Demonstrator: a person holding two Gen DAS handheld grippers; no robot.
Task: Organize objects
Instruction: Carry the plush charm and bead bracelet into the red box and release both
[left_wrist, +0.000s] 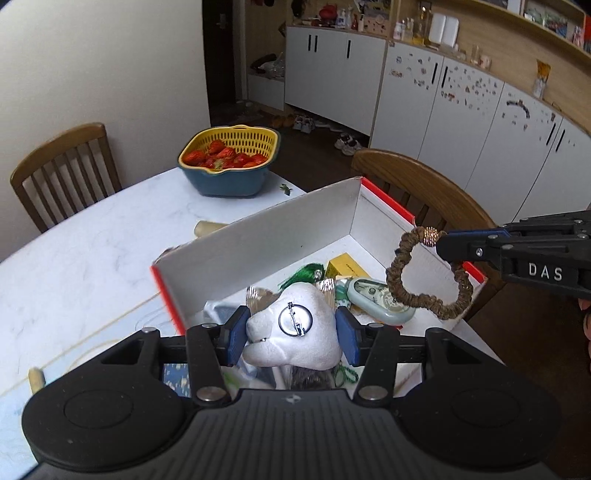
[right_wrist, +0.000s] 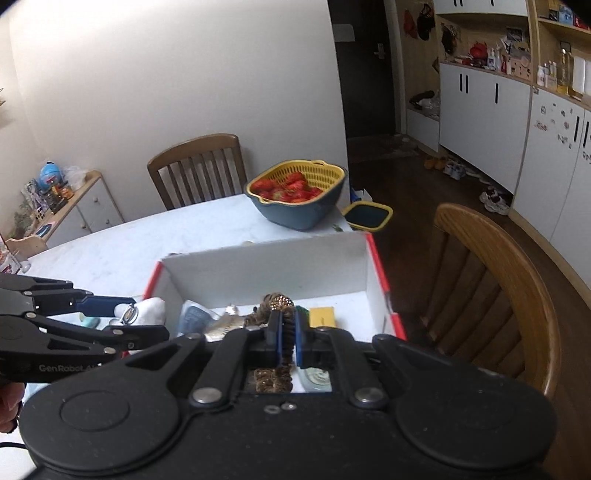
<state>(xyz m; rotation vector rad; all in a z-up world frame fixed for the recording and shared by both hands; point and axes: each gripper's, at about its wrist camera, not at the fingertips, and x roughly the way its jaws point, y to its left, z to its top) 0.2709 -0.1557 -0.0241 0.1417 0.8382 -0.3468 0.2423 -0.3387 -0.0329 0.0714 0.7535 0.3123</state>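
Left gripper: clamped on a white plush brooch, held over the box's near end.
Right gripper: closed on a brown scrunchie, hanging above the box at 3 o'clock.
Box: open cardboard, red-edged, on the white worktop, holding small items.
Strawberry basket: on the worktop at 11 o'clock beyond the box.
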